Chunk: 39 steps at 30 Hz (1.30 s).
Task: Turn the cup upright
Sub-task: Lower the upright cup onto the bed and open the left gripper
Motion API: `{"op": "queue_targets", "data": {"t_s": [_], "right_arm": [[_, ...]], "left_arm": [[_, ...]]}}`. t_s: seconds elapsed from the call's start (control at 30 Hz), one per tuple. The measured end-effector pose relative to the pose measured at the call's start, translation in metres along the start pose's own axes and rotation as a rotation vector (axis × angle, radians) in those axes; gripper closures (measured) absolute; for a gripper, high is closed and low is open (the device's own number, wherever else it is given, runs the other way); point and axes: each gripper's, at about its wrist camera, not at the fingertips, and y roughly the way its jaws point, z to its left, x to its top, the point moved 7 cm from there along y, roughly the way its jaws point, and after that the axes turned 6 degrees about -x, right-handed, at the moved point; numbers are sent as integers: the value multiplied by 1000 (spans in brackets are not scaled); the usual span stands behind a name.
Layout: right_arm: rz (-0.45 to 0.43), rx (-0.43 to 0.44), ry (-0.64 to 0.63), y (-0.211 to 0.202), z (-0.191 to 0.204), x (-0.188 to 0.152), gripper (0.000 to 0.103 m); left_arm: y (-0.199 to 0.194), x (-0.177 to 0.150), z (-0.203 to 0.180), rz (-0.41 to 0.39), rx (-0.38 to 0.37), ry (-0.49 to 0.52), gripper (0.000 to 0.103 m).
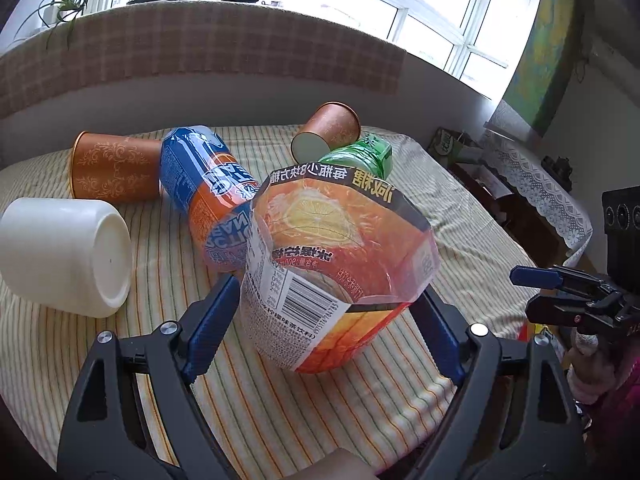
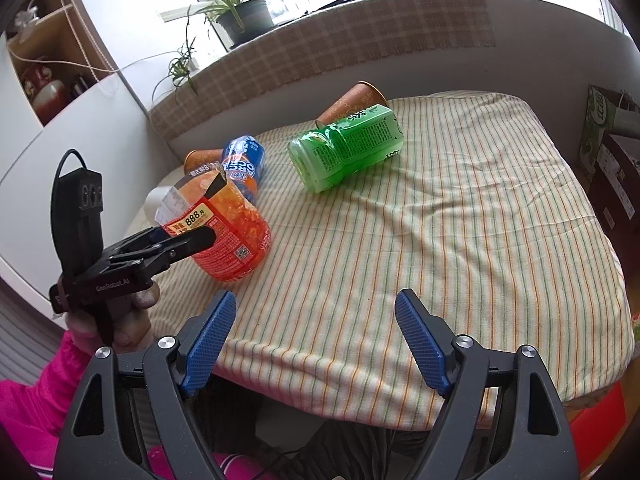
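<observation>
the left gripper (image 1: 326,320) is wrapped around the orange cup (image 1: 340,268) – a cut-off drink bottle with an orange label. its two blue pads sit on each side of the cup, low down near the bottom, and look pressed against it. the cup stands on the striped surface (image 1: 320,412) with its open cut top facing up, tipped a little. in the right wrist view the same orange cup (image 2: 230,236) is at the near left part of the surface, with the left gripper (image 2: 200,240) clamped on its side.

the right gripper (image 2: 314,340) hangs over the near edge of the surface with its pads wide apart, and it holds nothing.

behind the orange cup a blue and orange cup (image 1: 200,188) lies on its side, touching it. a white cup (image 1: 68,256) lies on its side to the left. a brown paper cup (image 1: 114,170) lies on its side – just behind the white one. a green cup (image 2: 344,148) lies on its side further back, and another brown cup (image 1: 326,132) leans against it. a plant pot (image 2: 248,20) sits on the window ledge.
</observation>
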Motion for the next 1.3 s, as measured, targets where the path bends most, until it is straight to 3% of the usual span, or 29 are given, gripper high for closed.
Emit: {"op": "queue_targets", "data": {"t_s": [0.47, 0.93, 1.03, 1.2, 1.3], "right_arm": [[-72, -57, -91, -1, 37, 10, 21], [-141, -96, -110, -5, 62, 24, 21], [-161, -114, -108, -9, 64, 25, 21], [-249, -192, -106, -25, 67, 30, 21], [-297, -232, -112, -32, 68, 33, 17]], "left_arm": [[-35, -18, 11, -1, 39, -37, 12], [-124, -2, -4, -211, 268, -22, 12], [-138, 1, -6, -251, 322, -41, 2], [-160, 5, -10, -321, 433, -43, 0], [-164, 5, -10, -326, 459, -45, 0]]}}
